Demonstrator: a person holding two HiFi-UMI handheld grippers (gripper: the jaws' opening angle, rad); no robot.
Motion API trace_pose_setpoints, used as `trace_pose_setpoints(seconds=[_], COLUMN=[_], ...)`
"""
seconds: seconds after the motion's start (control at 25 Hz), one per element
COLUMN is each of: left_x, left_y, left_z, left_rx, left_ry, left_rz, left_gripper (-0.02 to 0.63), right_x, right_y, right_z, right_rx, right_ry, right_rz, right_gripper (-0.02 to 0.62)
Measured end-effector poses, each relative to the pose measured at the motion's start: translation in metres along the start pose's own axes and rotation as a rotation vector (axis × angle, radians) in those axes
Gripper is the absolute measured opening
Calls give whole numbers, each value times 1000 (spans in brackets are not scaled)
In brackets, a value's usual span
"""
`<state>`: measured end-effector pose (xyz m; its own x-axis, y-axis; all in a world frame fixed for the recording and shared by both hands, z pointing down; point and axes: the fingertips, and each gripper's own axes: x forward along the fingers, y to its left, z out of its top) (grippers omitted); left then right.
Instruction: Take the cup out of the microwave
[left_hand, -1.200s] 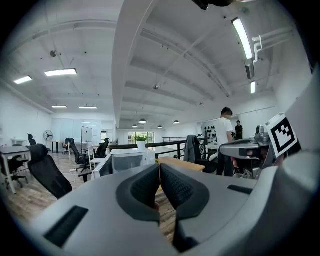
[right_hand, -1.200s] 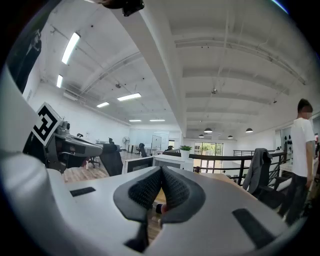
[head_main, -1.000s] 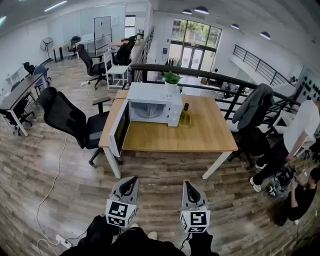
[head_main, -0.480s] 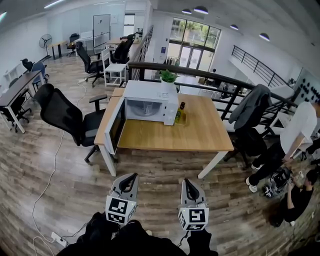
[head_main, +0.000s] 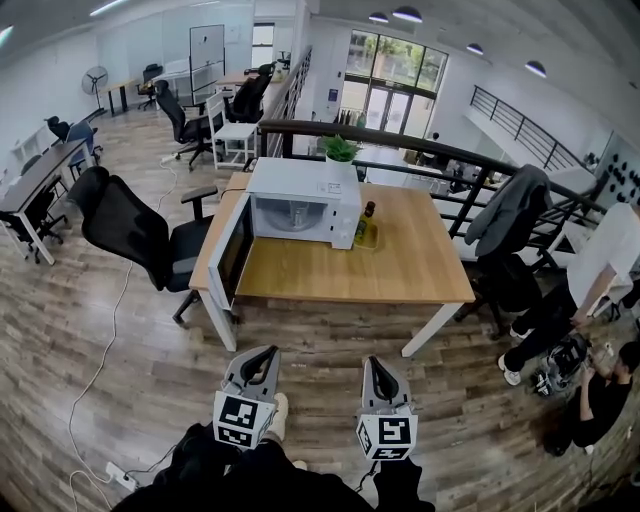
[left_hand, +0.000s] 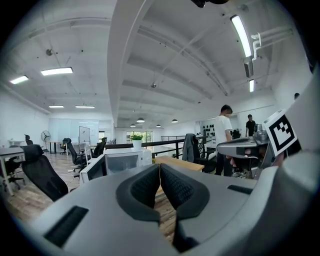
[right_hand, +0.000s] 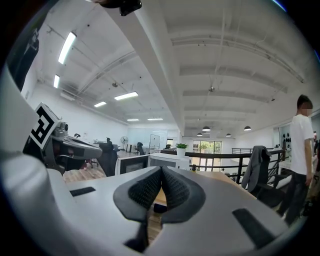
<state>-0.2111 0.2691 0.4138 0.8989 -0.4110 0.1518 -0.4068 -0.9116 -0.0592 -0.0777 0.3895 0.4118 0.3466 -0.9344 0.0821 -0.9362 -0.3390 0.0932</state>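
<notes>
Shoe stepped forward; left gripper, right gripper jaws clenched; cup faint in microwave.

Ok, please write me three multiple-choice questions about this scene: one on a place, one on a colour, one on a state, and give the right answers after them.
1. Where on the light wooden table does the white box-shaped microwave stand?
A. at its left end
B. at its right end
C. at the middle of its front edge

2. What colour is the padded office chair beside the table's left end?
A. red
B. white
C. black

3. In what state is the microwave's dark-windowed door?
A. shut
B. swung open
C. taken off and lying on the floor

Answers:
1 A: the head view shows it by the table's left edge, with bare wood to its right.
2 C: its seat and back are both black.
3 B: the door stands out toward the table's front edge and the cavity shows.
</notes>
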Motion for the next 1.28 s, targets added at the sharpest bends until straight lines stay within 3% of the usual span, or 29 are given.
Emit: trace_pose_setpoints(seconds=[0.84,1.28], left_x=[203,283], left_y=[119,178], left_z=[16,18], left_rx=[-35,-38], left_ry=[38,59], left_rz=[12,-4], left_gripper=[25,25], right_x=[226,327], right_y=[-48,-61], right_z=[4,7], right_rx=[42,38], right_ry=[30,51], right_rz=[42,46], right_gripper=[17,17])
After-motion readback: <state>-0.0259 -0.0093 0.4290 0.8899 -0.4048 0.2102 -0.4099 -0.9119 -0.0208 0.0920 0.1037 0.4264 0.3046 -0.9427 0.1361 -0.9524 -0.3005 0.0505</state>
